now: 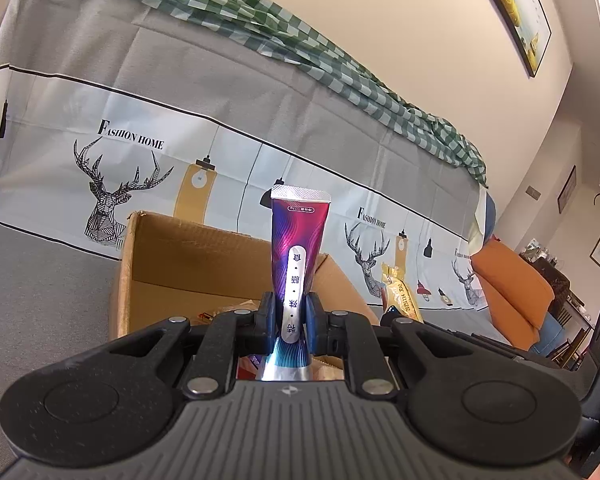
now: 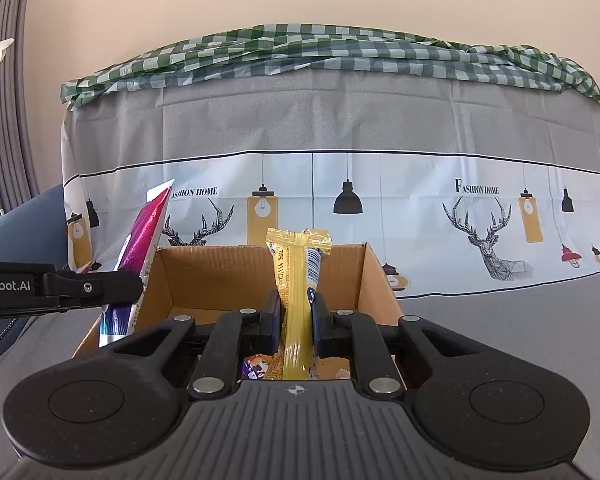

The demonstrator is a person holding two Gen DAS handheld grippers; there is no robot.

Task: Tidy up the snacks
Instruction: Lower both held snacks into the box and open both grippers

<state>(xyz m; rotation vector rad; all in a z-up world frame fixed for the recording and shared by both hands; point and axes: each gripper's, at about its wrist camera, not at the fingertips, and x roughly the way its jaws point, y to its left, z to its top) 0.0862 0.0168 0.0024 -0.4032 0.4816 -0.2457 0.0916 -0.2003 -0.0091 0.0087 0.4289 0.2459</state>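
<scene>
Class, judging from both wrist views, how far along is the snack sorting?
Done: some wrappers already lie inside the brown cardboard box. In hand: left gripper clamps a purple foil packet; right gripper clamps a yellow packet. Left: dropping both in.

the snack pouch (image 1: 299,248) swirls purple, magenta and blue, with a silver crimped top and a white label strip. the snack stick (image 2: 298,280) is yellow (with a blue-and-white patch on one side). the cardboard box (image 2: 220,272) is plain brown. the sofa cover (image 2: 340,128) is grey above a pale band of black line-drawn deer and mustard lamps. the checked cloth (image 2: 300,54) is green and white. the cushion (image 1: 512,292) is orange.
</scene>
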